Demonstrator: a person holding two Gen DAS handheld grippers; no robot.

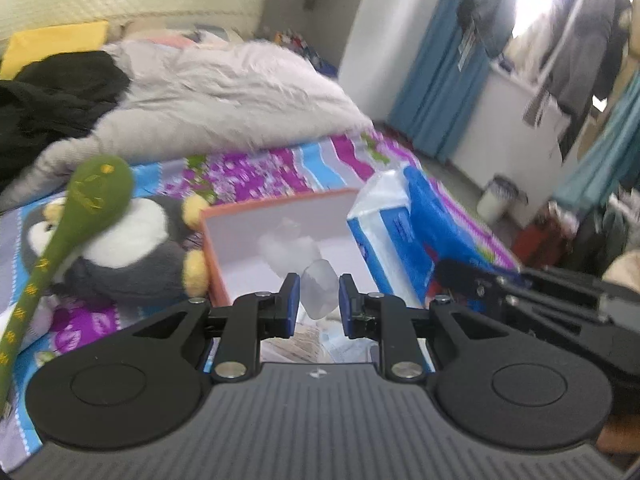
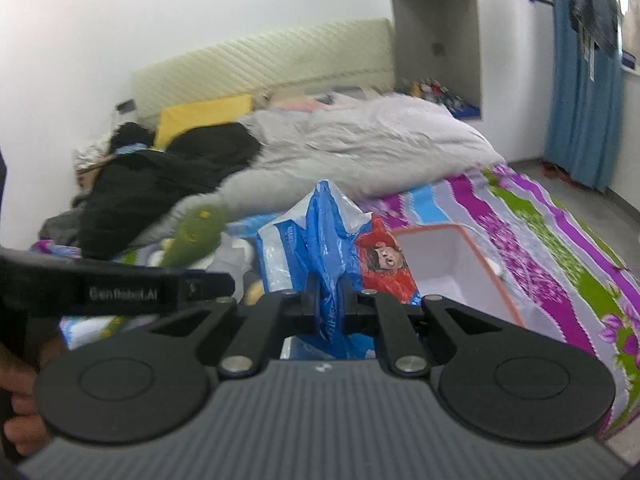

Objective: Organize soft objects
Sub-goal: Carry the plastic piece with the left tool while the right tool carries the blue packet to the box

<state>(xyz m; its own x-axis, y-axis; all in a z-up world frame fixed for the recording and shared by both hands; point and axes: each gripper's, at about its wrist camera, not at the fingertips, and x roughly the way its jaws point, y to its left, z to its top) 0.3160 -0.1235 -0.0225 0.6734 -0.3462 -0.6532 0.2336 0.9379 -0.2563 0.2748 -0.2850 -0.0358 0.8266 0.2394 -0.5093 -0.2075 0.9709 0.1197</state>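
On the bed, my left gripper pinches clear plastic above the open box, penguin crowding its left wall. My right gripper is clamped on the blue plastic pack; the striped sheet lies free rightward. Motion blurs the green toy.

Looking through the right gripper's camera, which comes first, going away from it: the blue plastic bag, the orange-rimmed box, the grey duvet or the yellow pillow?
1. Blue plastic bag, pinched in the right gripper.
2. Orange-rimmed box, just behind, right.
3. Grey duvet, mid-bed.
4. Yellow pillow, by the headboard.
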